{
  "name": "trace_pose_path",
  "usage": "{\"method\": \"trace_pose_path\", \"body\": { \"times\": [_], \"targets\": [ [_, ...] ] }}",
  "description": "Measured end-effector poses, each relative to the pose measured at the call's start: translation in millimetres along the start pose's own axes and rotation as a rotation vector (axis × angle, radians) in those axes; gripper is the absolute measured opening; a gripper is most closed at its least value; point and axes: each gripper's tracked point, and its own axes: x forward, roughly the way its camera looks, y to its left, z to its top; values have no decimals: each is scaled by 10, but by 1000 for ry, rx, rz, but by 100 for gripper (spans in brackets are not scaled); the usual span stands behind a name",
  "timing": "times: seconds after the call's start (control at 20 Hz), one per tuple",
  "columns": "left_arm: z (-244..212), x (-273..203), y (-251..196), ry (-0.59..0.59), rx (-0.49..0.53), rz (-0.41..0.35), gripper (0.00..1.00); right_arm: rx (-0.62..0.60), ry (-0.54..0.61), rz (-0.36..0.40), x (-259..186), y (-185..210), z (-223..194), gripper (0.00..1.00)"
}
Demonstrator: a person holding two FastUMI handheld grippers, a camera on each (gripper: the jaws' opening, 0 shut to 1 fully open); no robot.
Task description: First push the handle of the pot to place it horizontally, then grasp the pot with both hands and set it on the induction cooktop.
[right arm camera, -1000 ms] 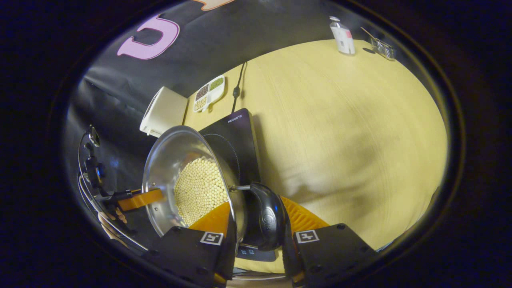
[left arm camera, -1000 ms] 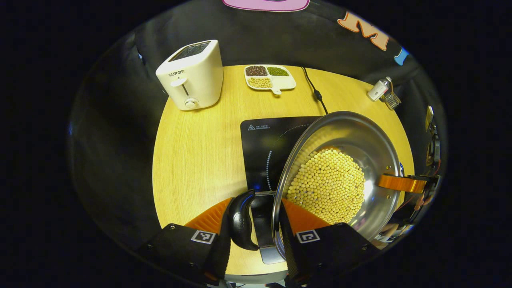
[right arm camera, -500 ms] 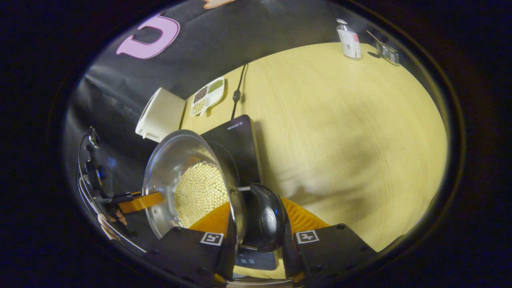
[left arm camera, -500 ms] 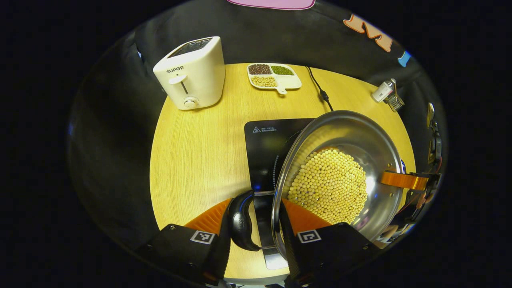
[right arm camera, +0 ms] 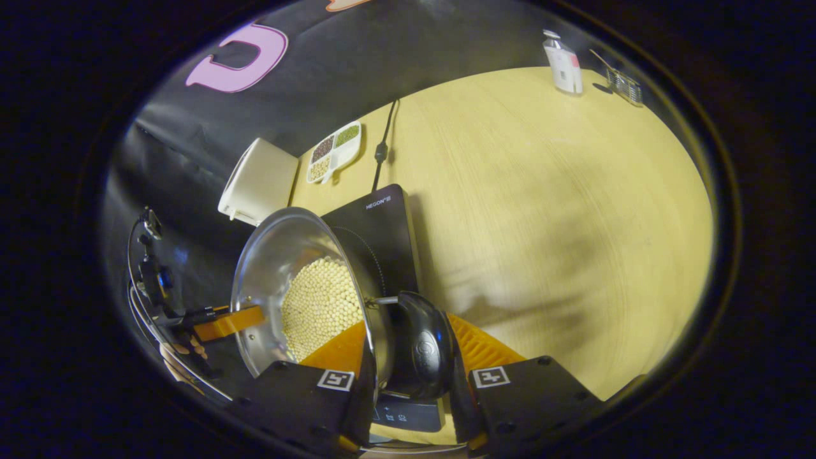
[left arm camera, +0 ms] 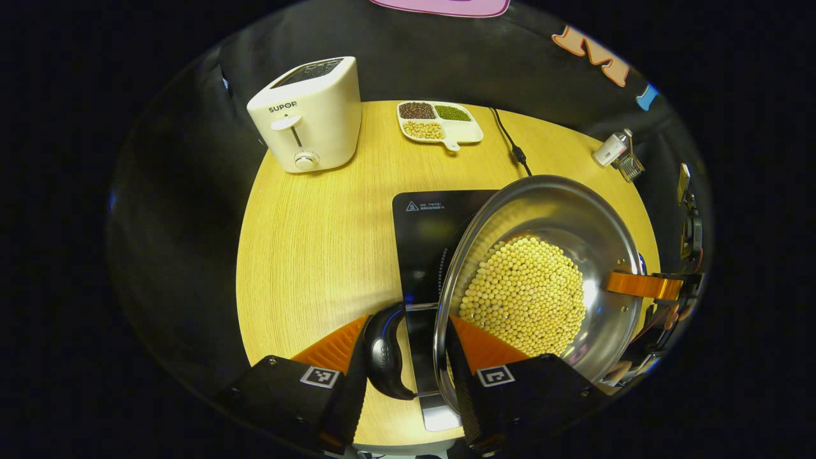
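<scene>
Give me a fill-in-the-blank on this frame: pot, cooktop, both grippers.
1. The pot holds a heap of pale yellow ____.
2. The left gripper is shut on a pot ____.
3. Under the pot lies the black induction ____.
4. At the table's far edge, beside the divided dish, stands a white ____.

Missing words: beans; handle; cooktop; toaster

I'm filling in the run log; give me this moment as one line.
phase: carry | left gripper: shut on pot handle | right gripper: shut on opposite handle | pot: holds beans, over induction cooktop
</scene>
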Motion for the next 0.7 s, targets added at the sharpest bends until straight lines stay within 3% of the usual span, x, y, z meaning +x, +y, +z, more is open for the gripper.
{"method": "trace_pose_path", "body": {
  "times": [0.15, 0.25, 0.4, 0.45, 0.5, 0.65, 0.7],
  "targets": [
    [-14, 2, 22, -2, -20, 27, 66, 7, 17, 18, 1, 29, -20, 51],
    [16, -37, 86, -54, -33, 84, 71, -2, 22, 29, -61, 33, -16, 55],
    [180, -248, 95, -208, -76, 140, 95, -46, -46, 24, -171, -37, 82, 100],
    [216, -329, 82, -252, -94, 149, 96, -59, -71, 28, -264, -53, 118, 93],
    [226, -405, 81, -285, -102, 159, 96, -72, -96, 31, -352, -62, 157, 100],
    [242, -630, 64, -348, -91, 193, 96, -104, -161, 17, -603, -133, 216, 100],
    [223, -703, 40, -356, -83, 197, 96, -110, -180, 10, -689, -168, 229, 93]
  ]
}}
